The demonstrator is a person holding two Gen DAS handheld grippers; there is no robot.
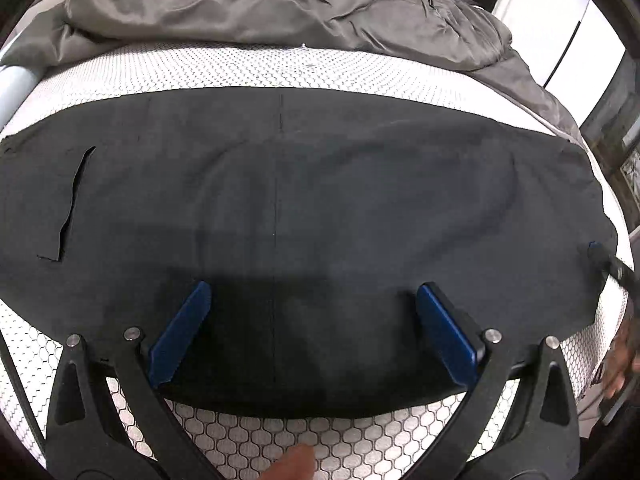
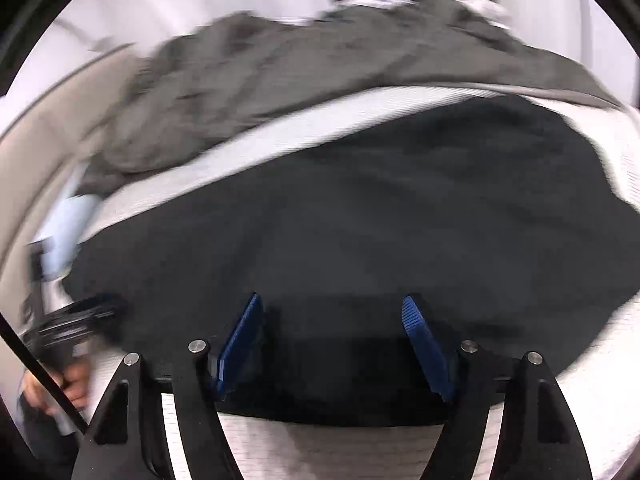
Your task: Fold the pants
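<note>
Unlabelled black pants (image 1: 300,200) on mattress (image 1: 280,68)

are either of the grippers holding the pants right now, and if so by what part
Nothing is held. The left gripper and right gripper are both open over the near edge of the black pants, which lie flat on the mattress.

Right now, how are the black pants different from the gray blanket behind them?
The pants are black and lie spread flat; the gray blanket is lighter and bunched into wrinkles. The pants lie nearest the open left gripper; the blanket sits farther back. Both rest on the patterned mattress.
</note>
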